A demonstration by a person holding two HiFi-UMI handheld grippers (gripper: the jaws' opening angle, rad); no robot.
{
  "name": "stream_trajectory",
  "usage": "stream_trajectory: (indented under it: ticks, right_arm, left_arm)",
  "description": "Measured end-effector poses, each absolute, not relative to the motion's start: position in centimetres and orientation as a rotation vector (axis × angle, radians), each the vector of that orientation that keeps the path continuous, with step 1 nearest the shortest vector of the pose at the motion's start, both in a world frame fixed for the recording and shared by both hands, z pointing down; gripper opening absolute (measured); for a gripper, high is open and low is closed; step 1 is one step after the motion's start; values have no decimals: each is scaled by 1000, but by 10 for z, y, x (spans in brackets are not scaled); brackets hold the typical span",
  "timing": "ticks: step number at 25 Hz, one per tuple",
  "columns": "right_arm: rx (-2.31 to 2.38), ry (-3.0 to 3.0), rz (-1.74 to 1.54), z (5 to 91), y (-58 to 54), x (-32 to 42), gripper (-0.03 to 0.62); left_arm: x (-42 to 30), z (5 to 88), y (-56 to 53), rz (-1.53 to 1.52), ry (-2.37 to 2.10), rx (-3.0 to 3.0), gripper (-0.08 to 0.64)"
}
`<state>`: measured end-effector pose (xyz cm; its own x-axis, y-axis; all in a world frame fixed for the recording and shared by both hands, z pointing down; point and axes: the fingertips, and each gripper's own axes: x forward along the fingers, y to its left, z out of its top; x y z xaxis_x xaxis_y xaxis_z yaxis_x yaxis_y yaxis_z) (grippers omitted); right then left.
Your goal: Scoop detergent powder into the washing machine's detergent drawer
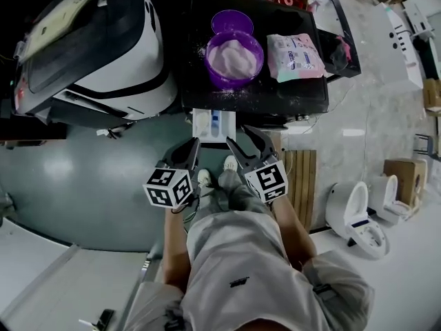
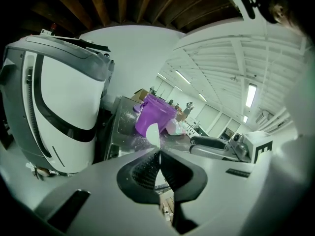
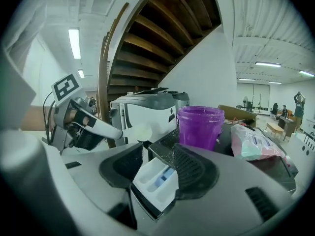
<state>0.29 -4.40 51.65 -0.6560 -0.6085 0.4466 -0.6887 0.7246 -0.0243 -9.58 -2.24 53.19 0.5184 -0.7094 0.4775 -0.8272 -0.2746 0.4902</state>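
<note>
A purple bucket [image 1: 234, 59] of white powder stands on the black machine top [image 1: 289, 95], with its lid [image 1: 232, 22] behind it. The white detergent drawer [image 1: 213, 125] is pulled out from the front below it. My left gripper [image 1: 193, 145] hovers just left of the drawer, shut on a white scoop [image 2: 153, 134]. The right gripper view shows that scoop [image 3: 142, 131] held out over the drawer [image 3: 155, 178]; whether it carries powder I cannot tell. My right gripper [image 1: 242, 138] is open at the drawer's right, nothing between its jaws.
A pink and teal detergent bag [image 1: 295, 56] lies right of the bucket. A large white and grey machine [image 1: 103, 54] stands to the left. Spilled powder dusts the black top. A wooden pallet [image 1: 300, 178] and a white toilet [image 1: 355, 216] sit on the floor at right.
</note>
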Motion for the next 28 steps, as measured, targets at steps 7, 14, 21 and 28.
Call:
stream_trajectory:
  ticks: [7, 14, 21, 28]
  right_arm:
    - [982, -2505, 289, 543, -38, 0, 196]
    - [946, -2473, 323, 579, -31, -1, 196]
    - [935, -2461, 366, 604, -28, -6, 196]
    - [915, -2450, 380, 621, -29, -10, 196]
  left_arm:
    - [-103, 561, -19, 265, -1266, 2080, 17]
    - [-101, 592, -13, 311, -1281, 2086, 16]
    - [-101, 613, -12, 293, -1306, 2069, 17]
    - [-104, 636, -15, 326, -1349, 2022, 16]
